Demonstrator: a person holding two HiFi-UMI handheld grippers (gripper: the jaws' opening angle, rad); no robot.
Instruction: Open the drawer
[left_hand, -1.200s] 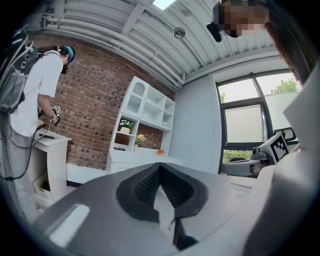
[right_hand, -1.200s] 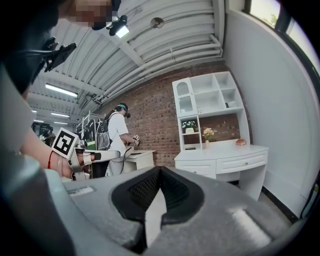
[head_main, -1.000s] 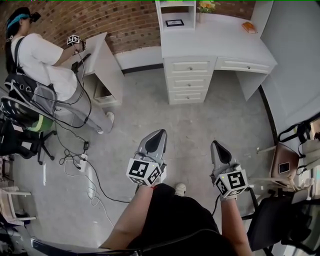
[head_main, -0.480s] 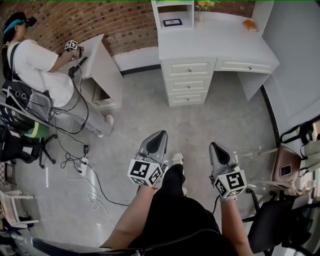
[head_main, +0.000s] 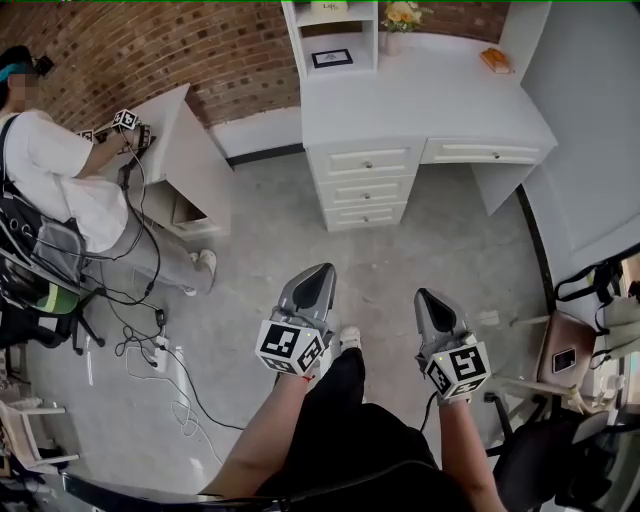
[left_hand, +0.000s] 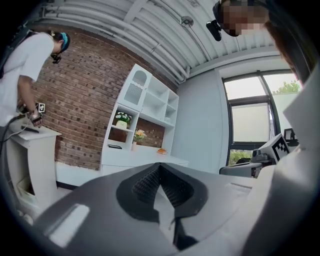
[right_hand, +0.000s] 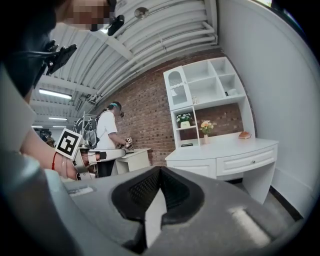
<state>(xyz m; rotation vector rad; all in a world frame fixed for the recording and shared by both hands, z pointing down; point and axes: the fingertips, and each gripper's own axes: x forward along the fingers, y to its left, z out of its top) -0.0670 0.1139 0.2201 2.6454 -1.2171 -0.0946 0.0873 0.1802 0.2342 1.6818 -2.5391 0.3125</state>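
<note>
White desk (head_main: 430, 95) stands well ahead of us across the grey floor (head_main: 400, 255) in the head view. Its three stacked drawers (head_main: 365, 187) and the wide drawer (head_main: 485, 153) beside them are all shut. Our left gripper (head_main: 314, 280) and right gripper (head_main: 432, 308) are held low in front of us, well apart from the desk.

In the left gripper view the jaws are pressed together on nothing, with the desk far beyond them.

In the right gripper view the jaws are likewise pressed together and empty, and the wide drawer sits shut under the desktop.

We judge the task hardly begun: the approach, the grip on a knob (head_main: 367, 164) and the pull are all left.
</note>
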